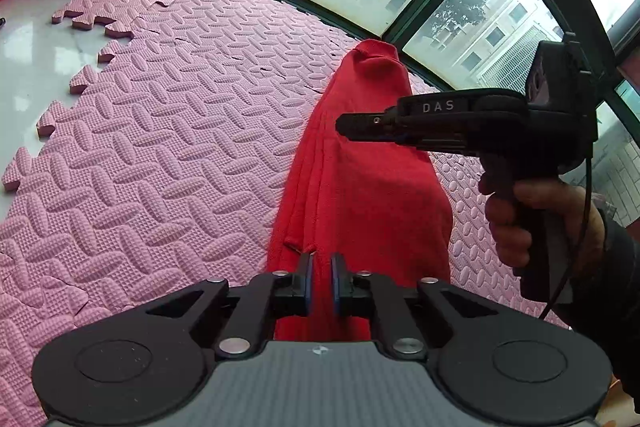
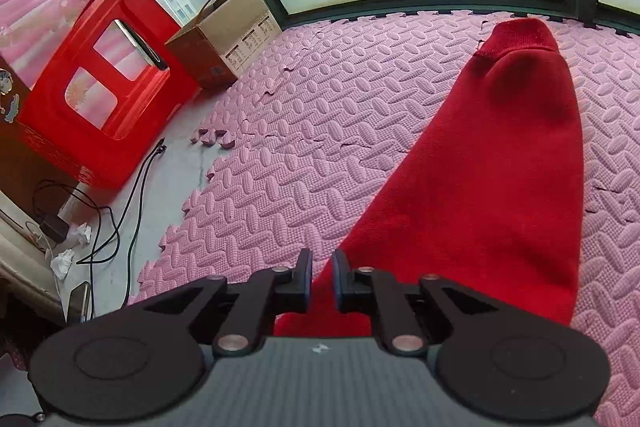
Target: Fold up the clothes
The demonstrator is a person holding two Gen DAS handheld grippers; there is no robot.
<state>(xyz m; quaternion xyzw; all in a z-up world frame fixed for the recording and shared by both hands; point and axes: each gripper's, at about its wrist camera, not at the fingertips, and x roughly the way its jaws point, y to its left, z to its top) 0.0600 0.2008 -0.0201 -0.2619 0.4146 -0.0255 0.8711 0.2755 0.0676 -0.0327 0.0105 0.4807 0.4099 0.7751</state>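
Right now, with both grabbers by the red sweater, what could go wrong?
The left gripper seems to pinch only the sweater's near edge, so the knit might slip free when lifted. The puzzle mat has loose, raised seams that could snag dragged cloth. The right gripper hangs above the sweater and might bump the left one.

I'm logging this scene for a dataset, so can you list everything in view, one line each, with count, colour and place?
Garment: one, red knit, stretched from the window side toward both grippers over the mat.
Foam mat: many interlocking tiles, pink, covering the floor up to the window.
Stool: one, red plastic, on its side at the left on bare floor.
Cardboard box: one, brown, with a handle, by the window.
Cables: several, black, on the bare floor at left.
Crumpled tissues: a few, white, near the cables.
Left gripper: black, nearly closed on the garment's near edge.
Right gripper: black, nearly closed on the garment's near edge.
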